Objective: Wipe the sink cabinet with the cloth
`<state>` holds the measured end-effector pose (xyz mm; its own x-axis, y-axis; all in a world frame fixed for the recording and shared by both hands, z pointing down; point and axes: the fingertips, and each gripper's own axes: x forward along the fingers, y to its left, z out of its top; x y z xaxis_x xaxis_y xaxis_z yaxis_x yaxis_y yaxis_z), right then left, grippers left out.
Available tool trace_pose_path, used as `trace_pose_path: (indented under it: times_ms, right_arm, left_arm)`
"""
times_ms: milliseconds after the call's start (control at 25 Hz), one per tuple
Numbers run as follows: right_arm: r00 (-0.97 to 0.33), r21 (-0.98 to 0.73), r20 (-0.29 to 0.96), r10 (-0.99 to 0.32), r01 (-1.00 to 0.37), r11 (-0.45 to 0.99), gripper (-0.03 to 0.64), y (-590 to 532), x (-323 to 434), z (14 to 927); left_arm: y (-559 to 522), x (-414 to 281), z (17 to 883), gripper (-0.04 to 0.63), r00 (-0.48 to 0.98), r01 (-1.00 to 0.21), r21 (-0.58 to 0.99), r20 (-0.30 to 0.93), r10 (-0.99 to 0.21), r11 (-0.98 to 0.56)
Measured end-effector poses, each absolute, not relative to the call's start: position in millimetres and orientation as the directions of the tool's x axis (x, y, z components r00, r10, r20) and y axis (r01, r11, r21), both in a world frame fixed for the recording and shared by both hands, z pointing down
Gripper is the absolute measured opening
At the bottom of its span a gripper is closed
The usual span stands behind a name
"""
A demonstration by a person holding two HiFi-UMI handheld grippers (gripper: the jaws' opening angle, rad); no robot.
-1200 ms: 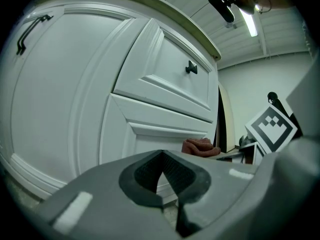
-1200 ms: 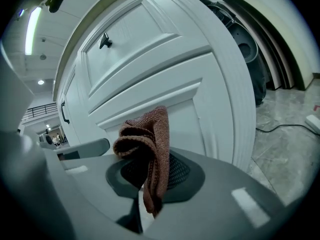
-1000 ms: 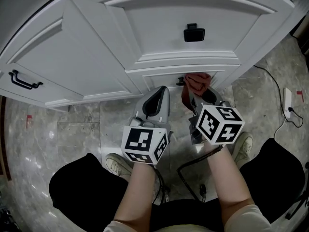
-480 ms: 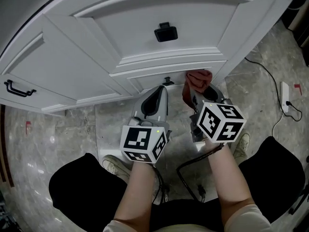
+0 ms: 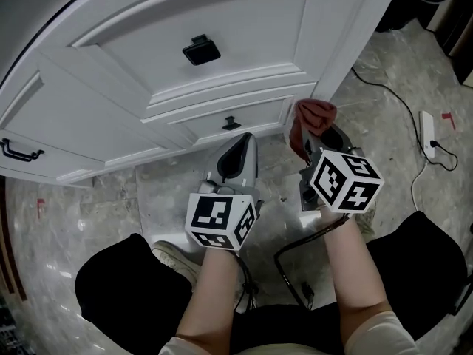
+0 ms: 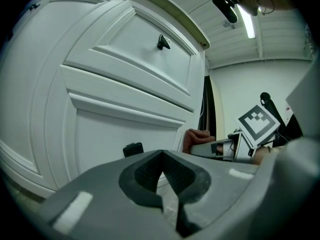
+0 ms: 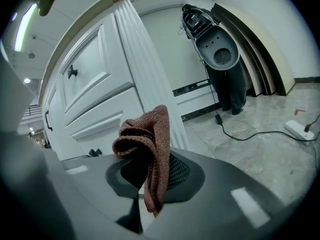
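From the head view, the cloth (image 5: 313, 116) was a rust-brown knitted rag, bunched and drooping at the tip of the right claw (image 5: 312, 140). It sat at the lower right corner of the white sink cabinet (image 5: 244, 43), just beside the corner post. Whether it actually touched the paint could not be told from up there. The left claw (image 5: 244, 140) pointed at the bottom panel, near a small black knob (image 5: 231, 122), with the marble floor (image 5: 96, 198) beneath both.

In the left gripper view, the left claw (image 6: 161, 159) was pressed together, pads meeting, with nothing between them and nothing touched. The cabinet front (image 6: 100, 89) filled the view beyond it, and the cloth (image 6: 196, 135) peeked in from the right.

In the right gripper view, the right claw (image 7: 149, 176) was clamped on the cloth (image 7: 148, 139). One fold was pinched between the pads, a wad stood above them and a tail dangled below. By the look of it, the cloth was light, soft and floppy, with no slip risk and nothing to break. It would likely crumple rather than push, so the grip belonged low on the bunch, leaving a fat wad proud of the tips to meet the cabinet (image 7: 95, 84).
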<state>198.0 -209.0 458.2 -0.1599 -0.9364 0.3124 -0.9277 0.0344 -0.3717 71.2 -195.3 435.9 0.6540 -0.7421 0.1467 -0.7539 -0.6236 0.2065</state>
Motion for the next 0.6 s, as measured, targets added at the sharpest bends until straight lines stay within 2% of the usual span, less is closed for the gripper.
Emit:
trace_pose_path:
  times_ms: [120, 240, 400, 600]
  right_arm:
    - [-0.182, -0.391, 0.328, -0.927, -0.919, 0.042, 0.078, -205, 183, 472]
    - [-0.268, -0.396, 0.362, -0.893, -0.911, 0.114, 0.078, -200, 134, 493]
    - [-0.388, -0.387, 0.393, -0.834, -0.892, 0.233, 0.078, -198, 63, 514]
    - [-0.474, -0.382, 0.408, -0.781, -0.865, 0.325, 0.078, -208, -5, 528]
  left_arm:
    - [-189, 70, 448, 0.000, 0.655, -0.755, 0.158, 0.186, -0.732, -0.636]
    - [-190, 51, 453, 0.000, 0.636, -0.770, 0.104, 0.207, -0.744, -0.629]
    - [-201, -1, 453, 0.000, 0.562, -0.827, 0.141, 0.195, -0.804, -0.544]
    - [-209, -69, 458, 0.000, 0.454, -0.889, 0.160, 0.202, -0.868, -0.428]
